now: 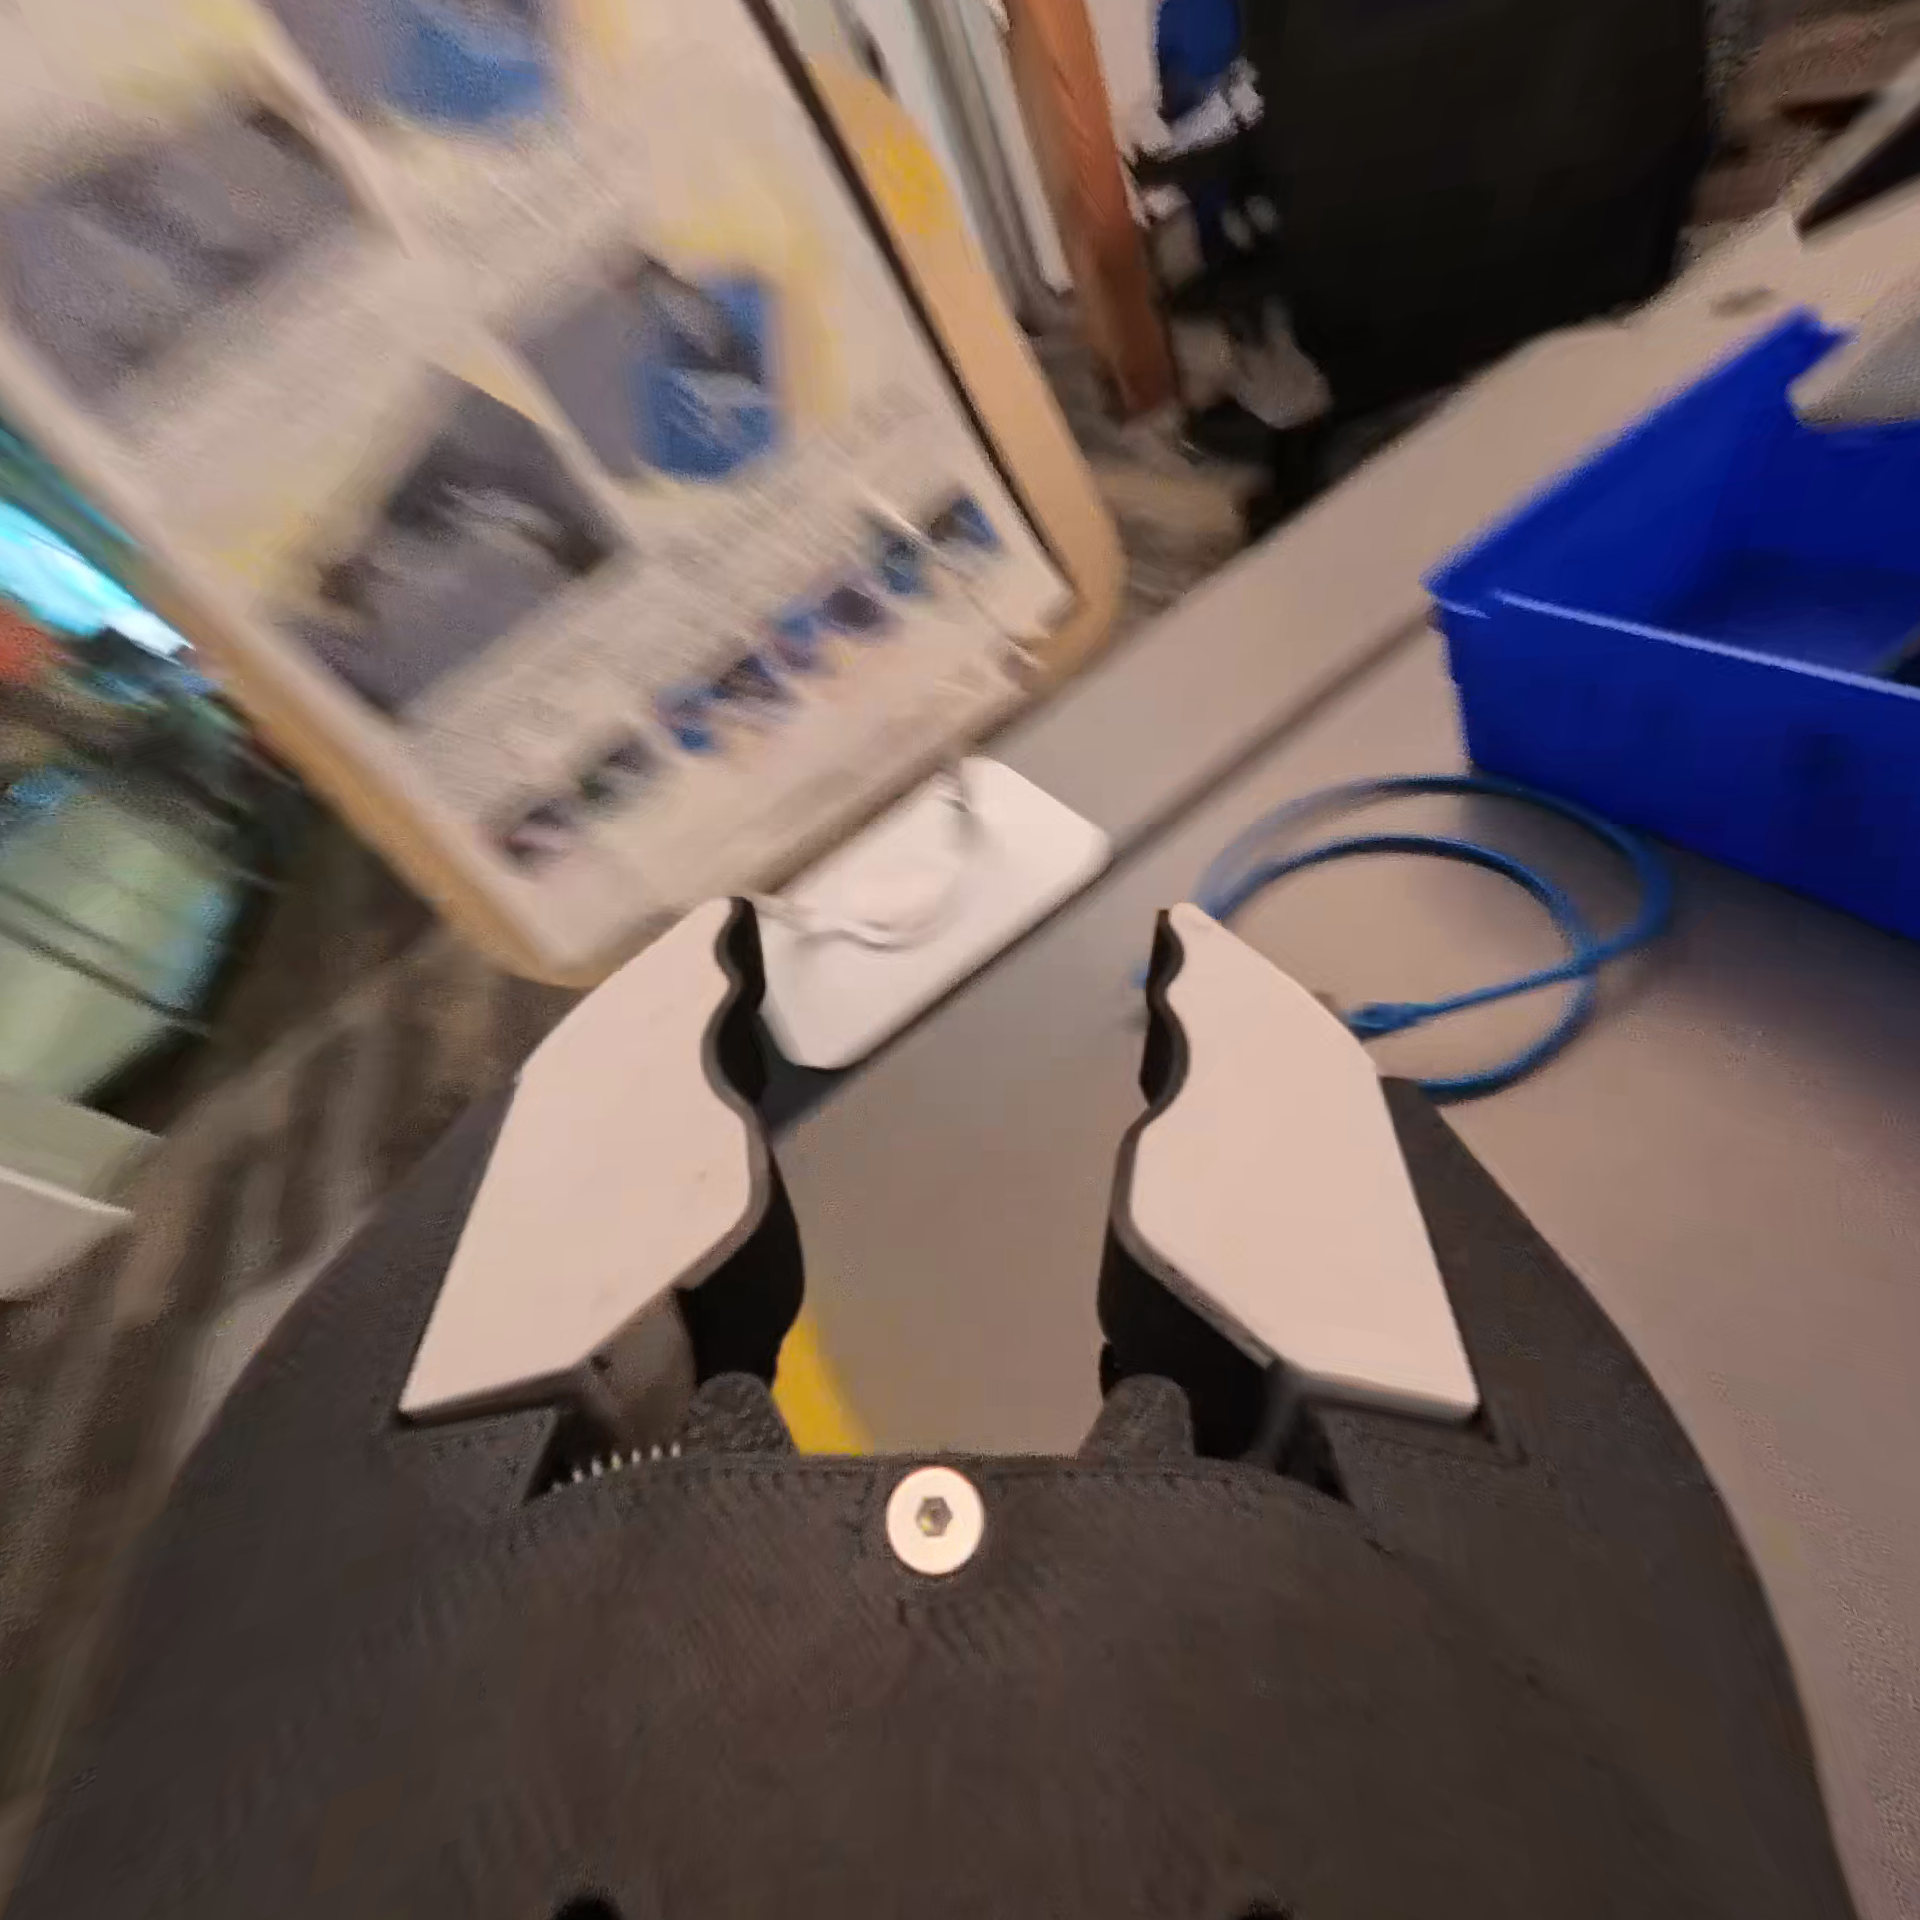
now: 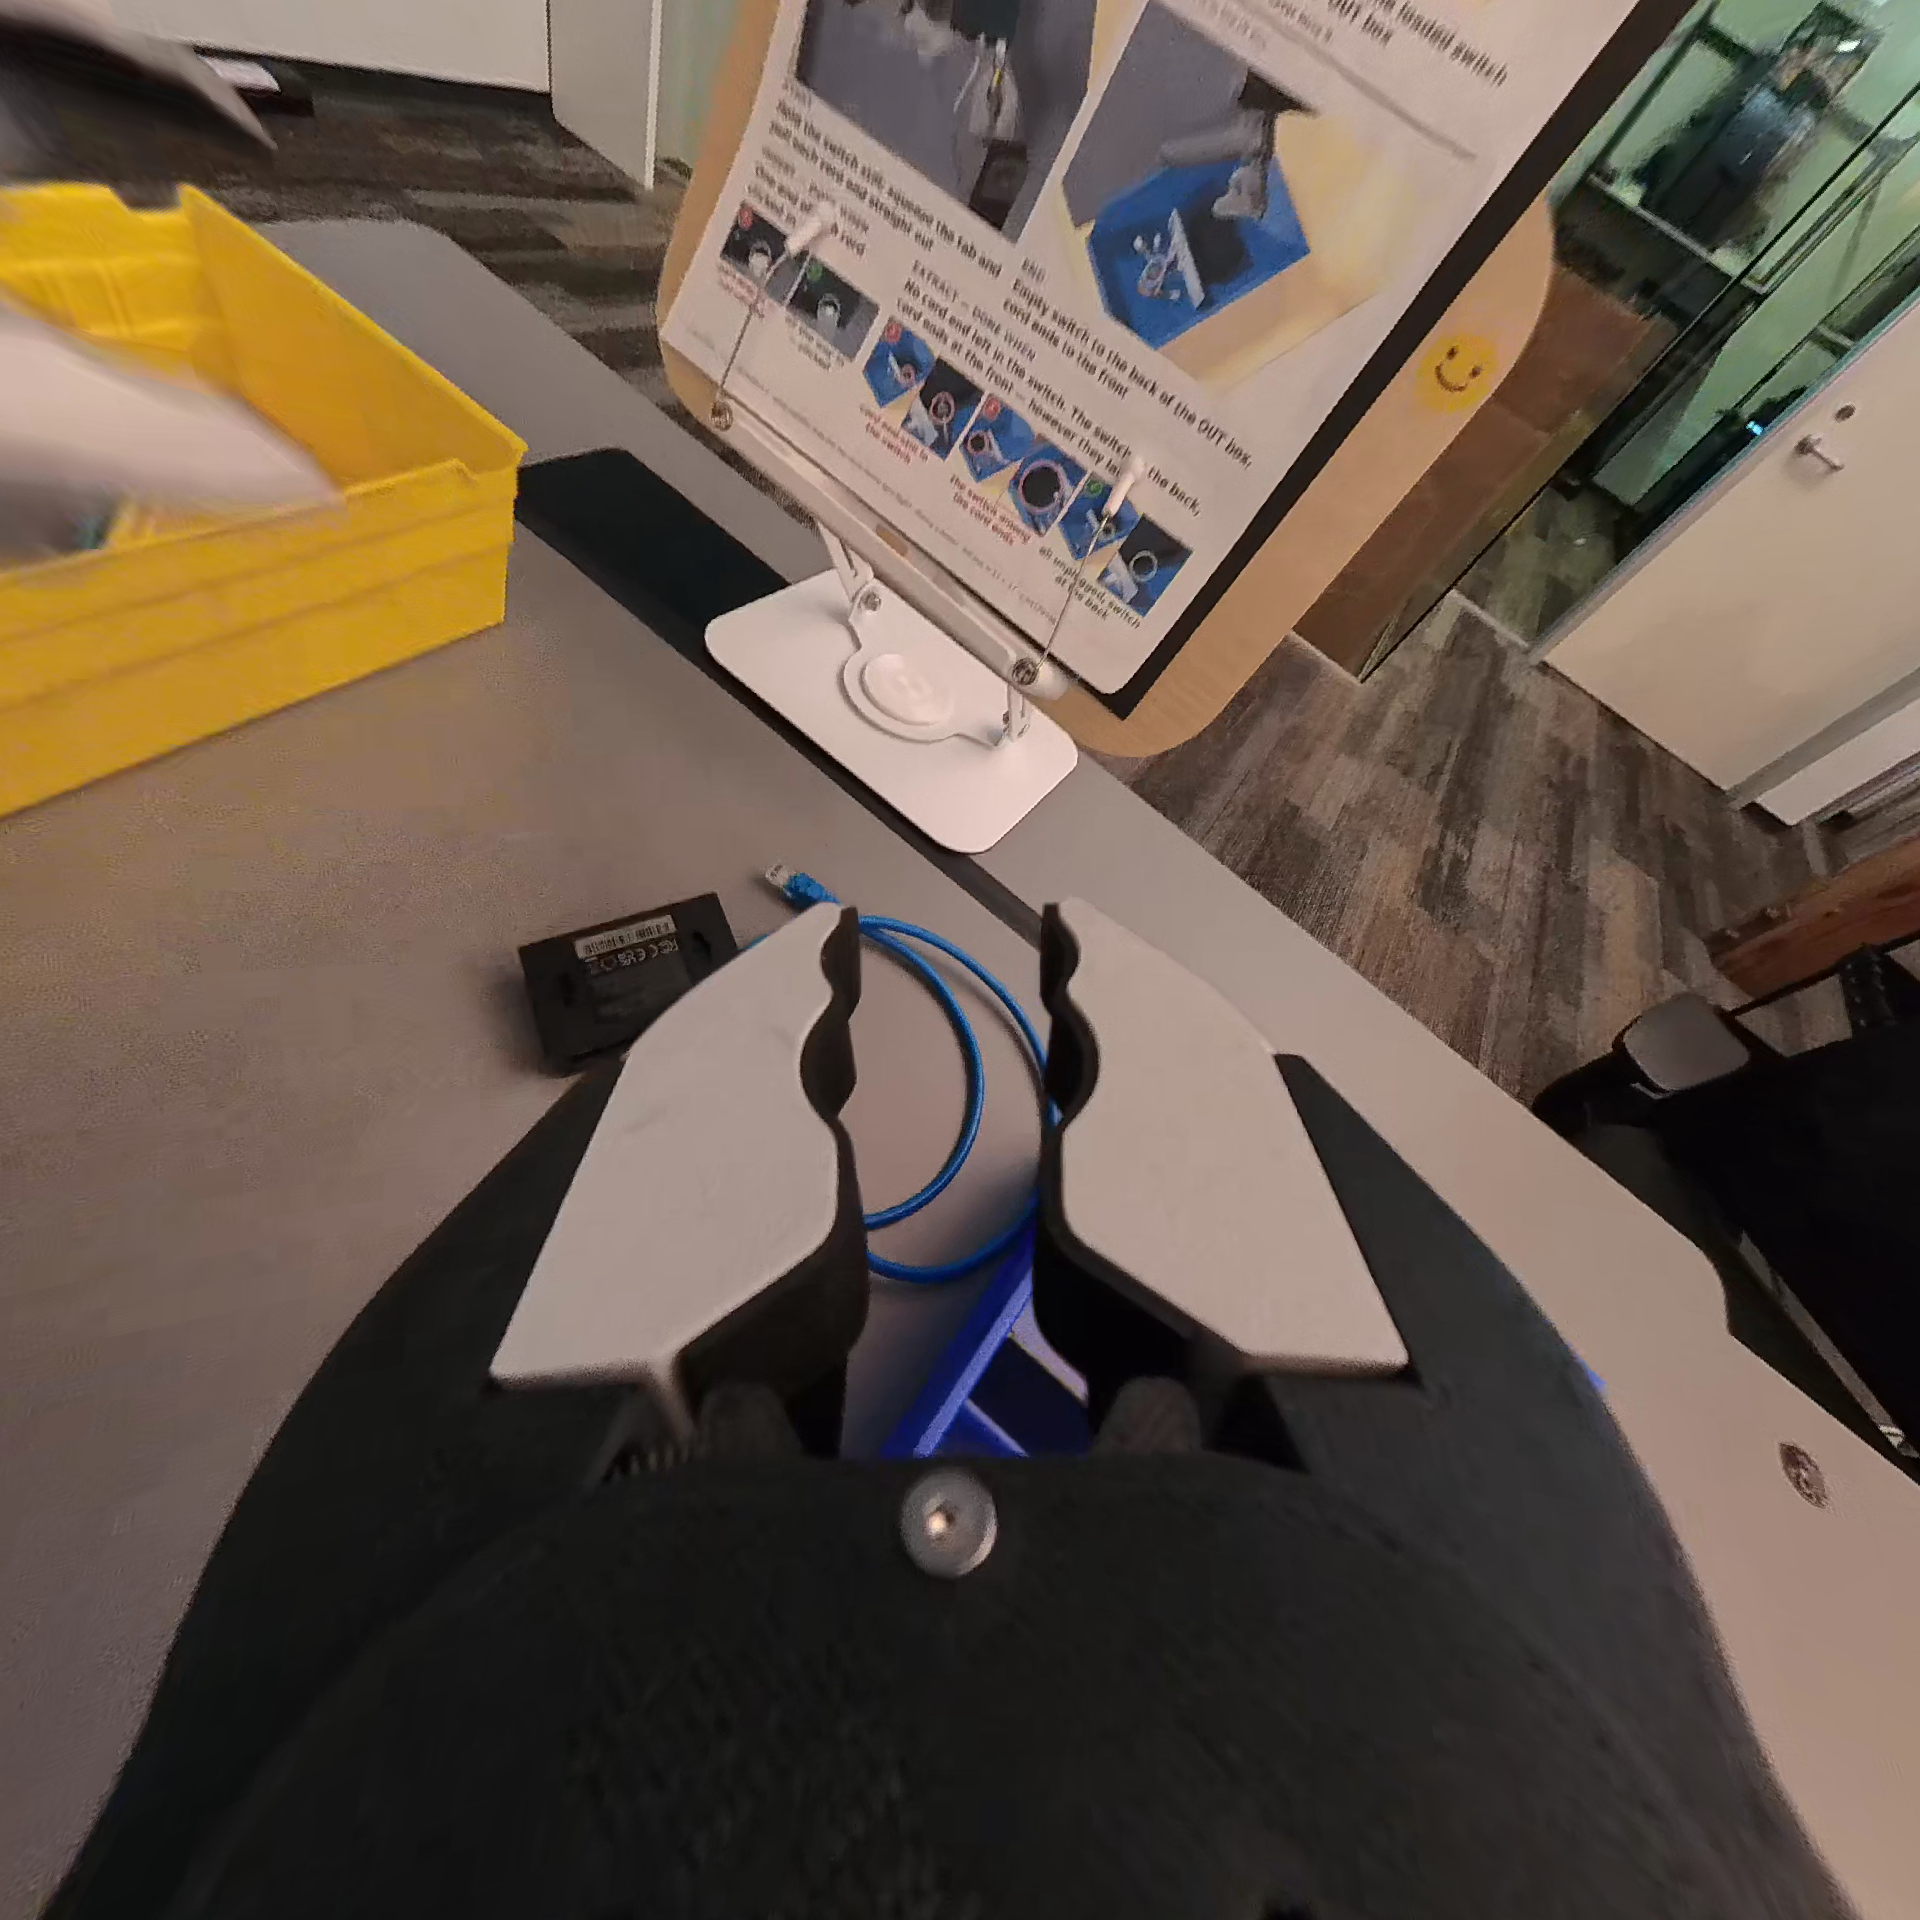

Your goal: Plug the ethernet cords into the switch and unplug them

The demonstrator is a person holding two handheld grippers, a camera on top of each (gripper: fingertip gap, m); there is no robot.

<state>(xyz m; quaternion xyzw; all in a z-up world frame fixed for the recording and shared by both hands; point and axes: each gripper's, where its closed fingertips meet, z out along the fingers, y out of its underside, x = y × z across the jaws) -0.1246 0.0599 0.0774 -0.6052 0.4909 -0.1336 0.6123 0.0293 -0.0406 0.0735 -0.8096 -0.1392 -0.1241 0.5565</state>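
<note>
A blue ethernet cord lies coiled on the grey table, its plug free beside a small black switch that lies flat. My right gripper is open and empty, hovering above the coil. In the left wrist view the same cord lies to the right of my left gripper, which is open and empty above the table. The switch is not visible in the left wrist view, which is blurred.
A white stand holds an instruction board at the table's far edge. A yellow bin sits at the left. A blue bin sits right of the cord. A black chair stands beyond the table's right edge.
</note>
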